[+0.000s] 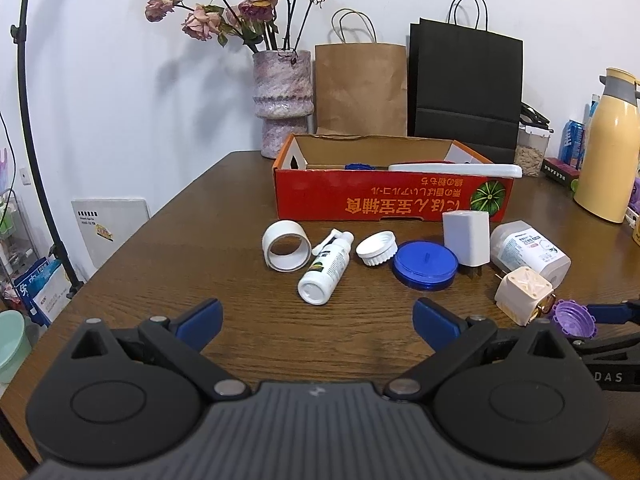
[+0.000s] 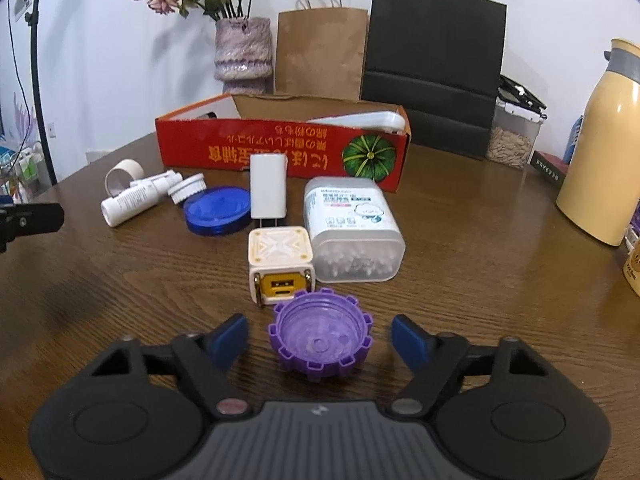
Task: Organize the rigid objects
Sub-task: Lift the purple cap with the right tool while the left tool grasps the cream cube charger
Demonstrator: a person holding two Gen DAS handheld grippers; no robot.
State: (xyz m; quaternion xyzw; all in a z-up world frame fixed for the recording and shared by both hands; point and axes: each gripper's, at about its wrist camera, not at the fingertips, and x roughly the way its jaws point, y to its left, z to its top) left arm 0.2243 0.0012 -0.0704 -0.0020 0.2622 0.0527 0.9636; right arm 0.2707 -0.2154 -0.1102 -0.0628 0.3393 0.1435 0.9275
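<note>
**Purple cap between the right jaws**

The purple notched cap [image 2: 320,334] lies open side up on the wooden table [image 2: 120,280], low in the frame, between the right gripper's [image 2: 320,340] spread, untouching fingers. The left gripper [image 1: 318,320] gapes wide over bare wood.

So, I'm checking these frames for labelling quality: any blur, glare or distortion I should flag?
Left wrist view: strong fisheye bending of the lamp pole and dark corner vignetting; objects stay sharp; soft shadows on the wall behind the flowers. Right wrist view: the same distortion; slight softness on the blue fingertips beside the purple cap; mild sheen on the table.
</note>
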